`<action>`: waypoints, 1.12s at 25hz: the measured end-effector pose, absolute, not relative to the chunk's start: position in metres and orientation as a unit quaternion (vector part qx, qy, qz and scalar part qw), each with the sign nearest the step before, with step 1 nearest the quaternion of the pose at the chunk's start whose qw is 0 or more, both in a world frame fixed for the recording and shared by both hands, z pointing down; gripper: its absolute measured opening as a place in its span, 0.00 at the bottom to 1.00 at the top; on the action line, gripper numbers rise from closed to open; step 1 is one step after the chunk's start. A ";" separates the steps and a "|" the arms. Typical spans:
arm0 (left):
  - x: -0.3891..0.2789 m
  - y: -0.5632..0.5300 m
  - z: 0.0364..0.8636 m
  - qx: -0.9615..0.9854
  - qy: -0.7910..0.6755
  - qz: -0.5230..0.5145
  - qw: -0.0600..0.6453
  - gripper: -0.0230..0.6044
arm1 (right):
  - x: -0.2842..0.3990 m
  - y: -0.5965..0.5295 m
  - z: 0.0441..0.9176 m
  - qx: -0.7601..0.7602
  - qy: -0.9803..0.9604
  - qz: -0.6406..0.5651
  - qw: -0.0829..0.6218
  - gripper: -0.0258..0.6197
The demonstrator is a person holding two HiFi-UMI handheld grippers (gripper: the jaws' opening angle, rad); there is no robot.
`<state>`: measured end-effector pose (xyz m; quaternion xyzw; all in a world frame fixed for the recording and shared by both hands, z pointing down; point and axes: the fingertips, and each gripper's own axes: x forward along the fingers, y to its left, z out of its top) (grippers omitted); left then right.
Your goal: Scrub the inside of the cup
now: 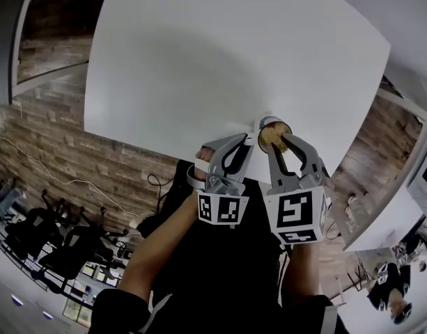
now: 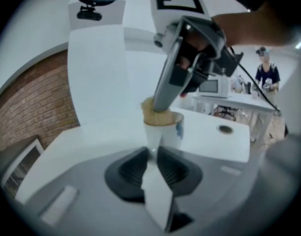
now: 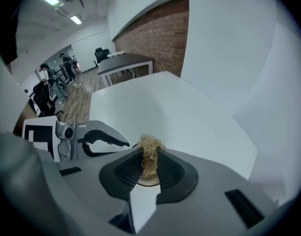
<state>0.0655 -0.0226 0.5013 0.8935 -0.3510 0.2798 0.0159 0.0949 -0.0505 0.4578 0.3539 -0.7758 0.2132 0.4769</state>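
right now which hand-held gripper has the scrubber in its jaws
The right hand-held gripper: its jaws pinch the tan scrubber; the left hand-held gripper holds the cup.

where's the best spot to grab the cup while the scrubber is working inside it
Low on the outer wall of the cup, coming from the side, as the left hand-held gripper does now. The cup stands upright, mouth up, and the fibrous scrubber in the right hand-held gripper fills that mouth from above, so the rim is taken. A side grip probably braces it against scrubbing.

cup [image 1: 269,124] on table [image 1: 199,61] | right gripper [image 1: 279,143] — scrubber [image 1: 272,138] in cup | left gripper [image 1: 242,141] beside
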 end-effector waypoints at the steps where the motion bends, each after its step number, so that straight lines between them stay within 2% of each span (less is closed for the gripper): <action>1: 0.065 -0.024 0.501 0.894 -0.352 0.278 0.017 0.14 | 0.096 -0.053 0.453 0.360 -0.783 0.190 0.471 0.13; 5: 0.067 -0.024 0.502 0.895 -0.348 0.278 0.014 0.14 | 0.101 -0.050 0.461 0.366 -0.778 0.145 0.489 0.13; 18: 0.069 -0.020 0.503 0.900 -0.336 0.277 0.006 0.14 | 0.096 -0.055 0.504 0.321 -0.729 0.167 0.581 0.13; 28: 0.068 -0.019 0.504 0.900 -0.339 0.274 0.017 0.14 | 0.108 -0.050 0.446 0.333 -0.725 0.145 0.585 0.13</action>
